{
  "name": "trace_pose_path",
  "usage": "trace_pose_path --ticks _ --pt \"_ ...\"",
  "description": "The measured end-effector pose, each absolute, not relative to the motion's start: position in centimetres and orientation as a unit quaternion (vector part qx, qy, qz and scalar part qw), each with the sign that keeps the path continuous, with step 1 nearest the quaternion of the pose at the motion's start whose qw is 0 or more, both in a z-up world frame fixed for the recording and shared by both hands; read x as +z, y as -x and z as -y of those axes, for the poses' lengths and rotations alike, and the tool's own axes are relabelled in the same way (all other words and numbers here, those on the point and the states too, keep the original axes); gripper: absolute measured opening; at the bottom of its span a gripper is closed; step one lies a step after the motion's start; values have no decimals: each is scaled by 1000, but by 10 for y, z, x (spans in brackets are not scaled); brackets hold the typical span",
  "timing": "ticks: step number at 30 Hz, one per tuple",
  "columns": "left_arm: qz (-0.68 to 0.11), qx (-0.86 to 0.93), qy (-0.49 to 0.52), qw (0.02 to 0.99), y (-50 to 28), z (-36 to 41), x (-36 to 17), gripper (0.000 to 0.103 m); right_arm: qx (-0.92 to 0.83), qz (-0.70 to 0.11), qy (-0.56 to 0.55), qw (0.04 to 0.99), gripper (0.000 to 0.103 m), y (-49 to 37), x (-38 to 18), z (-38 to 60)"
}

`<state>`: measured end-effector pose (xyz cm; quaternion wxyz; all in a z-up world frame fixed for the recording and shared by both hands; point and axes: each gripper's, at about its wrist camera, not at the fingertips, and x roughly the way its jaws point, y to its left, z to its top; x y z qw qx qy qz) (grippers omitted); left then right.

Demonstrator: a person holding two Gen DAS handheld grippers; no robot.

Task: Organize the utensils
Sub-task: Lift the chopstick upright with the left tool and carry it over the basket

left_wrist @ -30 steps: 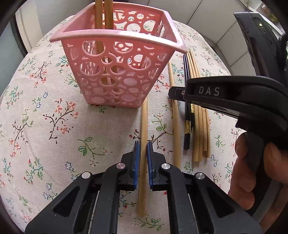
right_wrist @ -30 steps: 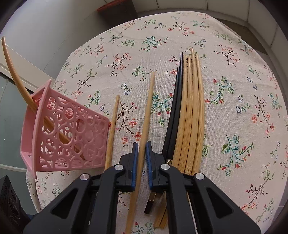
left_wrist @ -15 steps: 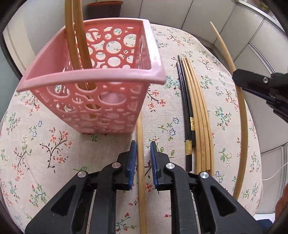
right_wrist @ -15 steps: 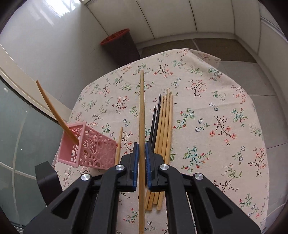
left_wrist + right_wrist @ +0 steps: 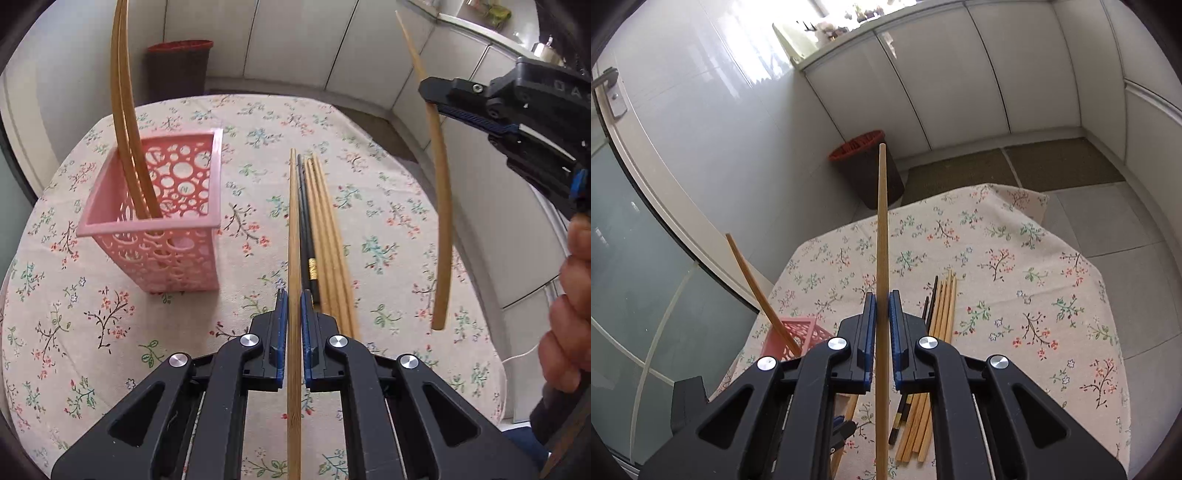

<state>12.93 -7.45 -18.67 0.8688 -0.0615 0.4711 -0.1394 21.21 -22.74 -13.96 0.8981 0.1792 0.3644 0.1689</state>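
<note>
In the left wrist view the left gripper [image 5: 291, 306] fills the bottom centre of the frame, its blue-padded jaws clamped on a bamboo chopstick [image 5: 294, 266] that runs straight up the middle, above the floral tablecloth [image 5: 92, 314]. At the right edge of that view the right gripper [image 5: 476, 105] reaches in from the upper right, pinching a second bamboo chopstick [image 5: 441, 206] that hangs nearly vertical in the air, with the person's hand [image 5: 569, 310] visible below it. In the right wrist view the same tool sits at the bottom centre, closed on its stick, which points up toward a dark waste bin [image 5: 866, 173] on the floor. The pink basket [image 5: 162, 218] stands on the cloth at the left of the frame with two chopsticks [image 5: 127, 122] leaning inside it; the remaining chopsticks [image 5: 328, 240], bamboo ones and a dark pair, lie together on the cloth just right of centre. Compared with half a second ago, both tools are higher: the left one's stick has left the cloth, and the basket and table look smaller and farther away in both views.
</note>
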Motion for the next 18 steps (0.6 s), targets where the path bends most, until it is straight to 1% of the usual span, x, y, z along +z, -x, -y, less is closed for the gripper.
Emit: trace_pose_path --ticks 1,6,10,13,16,18 --pt "-460 -149 63 873 -130 63 -187 6 169 -352 -183 902 7 -210 -135 230" --pt "-399 -179 99 894 -123 47 -147 6 172 -294 -213 916 7 -201 -115 246" --pt "-321 -177 138 920 -129 14 -114 6 180 -270 -222 919 7 -198 -107 247" --pt "-273 -169 174 931 -137 -11 -101 6 185 -263 -223 921 7 -196 -104 243" --pt "-238 -154 203 937 -149 -29 -101 6 192 -254 -225 921 7 -193 -102 240" --pt "-213 -149 209 943 -148 -33 -95 6 198 -247 -223 922 8 -190 -100 237"
